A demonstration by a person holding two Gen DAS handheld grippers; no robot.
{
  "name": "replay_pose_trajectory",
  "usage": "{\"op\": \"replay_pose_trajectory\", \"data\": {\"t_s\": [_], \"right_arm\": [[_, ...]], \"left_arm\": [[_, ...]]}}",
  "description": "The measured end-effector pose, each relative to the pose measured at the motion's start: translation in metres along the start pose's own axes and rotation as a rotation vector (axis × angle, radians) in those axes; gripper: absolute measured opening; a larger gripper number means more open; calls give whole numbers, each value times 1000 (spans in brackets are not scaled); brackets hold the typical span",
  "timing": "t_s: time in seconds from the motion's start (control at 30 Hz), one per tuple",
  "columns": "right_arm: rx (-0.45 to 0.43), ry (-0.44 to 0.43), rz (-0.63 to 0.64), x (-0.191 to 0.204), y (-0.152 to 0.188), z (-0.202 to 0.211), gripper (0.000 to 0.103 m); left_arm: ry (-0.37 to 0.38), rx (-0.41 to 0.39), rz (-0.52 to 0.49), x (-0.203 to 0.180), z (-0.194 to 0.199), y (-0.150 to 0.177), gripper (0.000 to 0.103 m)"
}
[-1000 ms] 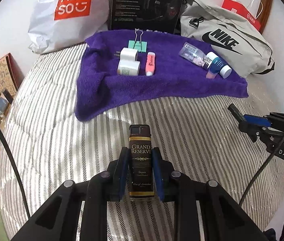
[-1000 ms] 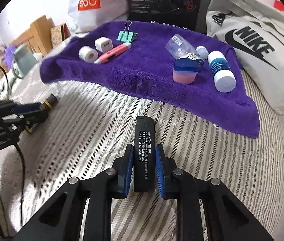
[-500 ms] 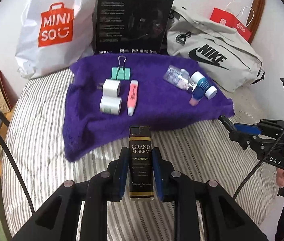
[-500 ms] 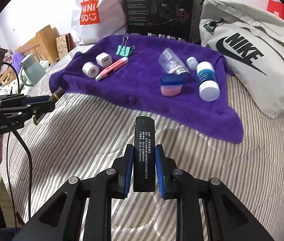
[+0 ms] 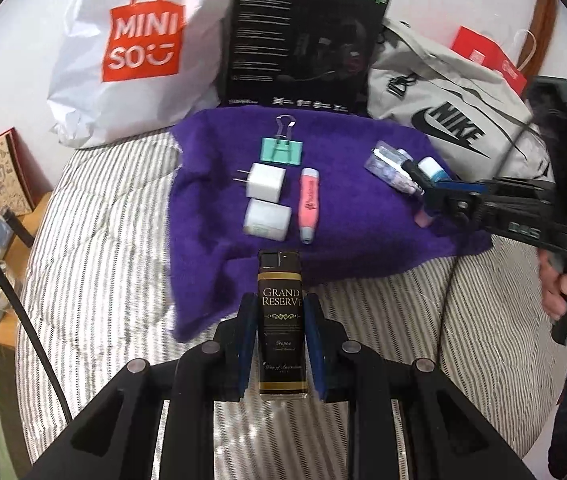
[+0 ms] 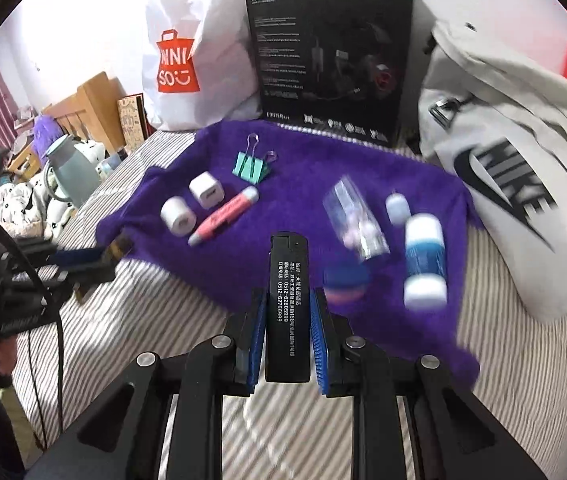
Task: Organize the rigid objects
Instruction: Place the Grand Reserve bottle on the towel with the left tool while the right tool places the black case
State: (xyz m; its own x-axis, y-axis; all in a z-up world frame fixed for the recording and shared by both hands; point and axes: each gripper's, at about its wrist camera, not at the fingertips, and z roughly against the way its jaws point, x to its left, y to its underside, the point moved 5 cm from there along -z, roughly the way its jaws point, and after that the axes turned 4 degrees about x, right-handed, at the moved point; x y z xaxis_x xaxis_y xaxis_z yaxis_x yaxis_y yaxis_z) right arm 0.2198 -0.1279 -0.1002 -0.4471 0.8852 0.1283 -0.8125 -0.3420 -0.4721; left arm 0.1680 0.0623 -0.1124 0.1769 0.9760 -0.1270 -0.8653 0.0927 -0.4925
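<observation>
The left tongs (image 5: pixel 279 334) clamp a Grand Reserve lighter (image 5: pixel 281 320) upright; the right tongs (image 6: pixel 286 322) are shut on a black lighter (image 6: pixel 287 308); just ahead of both, a purple towel (image 5: pixel 347 216) on the bed holds a pink marker (image 5: pixel 309 204) and a green binder clip (image 5: pixel 282 151).

wrist views near, sharing purple towel (image 5: pixel 347 208)
</observation>
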Motion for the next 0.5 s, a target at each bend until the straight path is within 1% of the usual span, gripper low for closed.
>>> {"op": "replay_pose_trajectory", "data": {"t_s": [0.07,0.2,0.37,0.43,0.5], "right_arm": [[22,3,5,0,-12,-16,21],[72,35,30,-2,-27,-49,21],[131,41,52,-4,-31,-80,21],[143,43,61,-3,-31,-87,21],[137,50,83,0,-34,-90,22]], "left_arm": [[-2,3,2,4,0,-3,23],[2,-2,-5,6,-2,-16,23],[10,-5,-15,6,-9,-32,23],[16,-7,-18,6,-13,-39,23],[25,-6,-25,4,-16,-45,23]]}}
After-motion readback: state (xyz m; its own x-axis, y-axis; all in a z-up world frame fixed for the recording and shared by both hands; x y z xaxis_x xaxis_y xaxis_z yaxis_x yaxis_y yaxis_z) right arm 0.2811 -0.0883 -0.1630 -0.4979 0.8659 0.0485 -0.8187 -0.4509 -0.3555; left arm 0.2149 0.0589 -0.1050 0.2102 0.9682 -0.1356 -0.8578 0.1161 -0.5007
